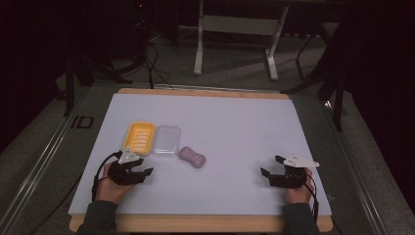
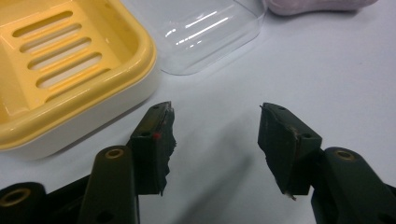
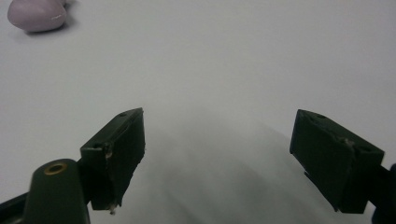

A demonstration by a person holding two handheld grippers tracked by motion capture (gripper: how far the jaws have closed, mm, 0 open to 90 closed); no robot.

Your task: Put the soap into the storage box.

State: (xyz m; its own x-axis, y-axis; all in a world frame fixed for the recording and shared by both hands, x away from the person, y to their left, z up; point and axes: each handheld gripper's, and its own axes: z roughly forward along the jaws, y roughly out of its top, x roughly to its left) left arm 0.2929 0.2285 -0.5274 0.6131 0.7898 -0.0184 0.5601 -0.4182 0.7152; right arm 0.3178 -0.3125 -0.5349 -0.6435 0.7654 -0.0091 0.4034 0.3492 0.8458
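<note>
1. On the table (image 1: pixel 235 132), toward my left half, I see three things in a row: a yellow soap dish (image 1: pixel 139 136), a clear lid (image 1: pixel 166 139) touching its right side, and a pale purple soap bar (image 1: pixel 192 157) just beside the lid's near right corner.
2. From the high view, the soap bar's long axis runs slantwise, from far-left to near-right; the dish and lid both lie with their long sides running away from me.
3. My left hand-held gripper (image 1: pixel 146 169) rests just in front of the dish's near edge, jaws spread with nothing between them, pointing to the right and slightly away.
4. My right hand-held gripper (image 1: pixel 271 165) sits well apart on the right side, jaws spread wide and empty, pointing left toward the soap bar.
5. Through the left gripper view, the dish (image 2: pixel 70 74) is cut off at the left and top edges, the lid (image 2: pixel 210 35) is cut at the top, and only a sliver of the soap bar (image 2: pixel 317 4) shows.
6. Through the right gripper view, the soap bar (image 3: pixel 37 14) is clipped at the top-left corner, slightly blurred.
</note>
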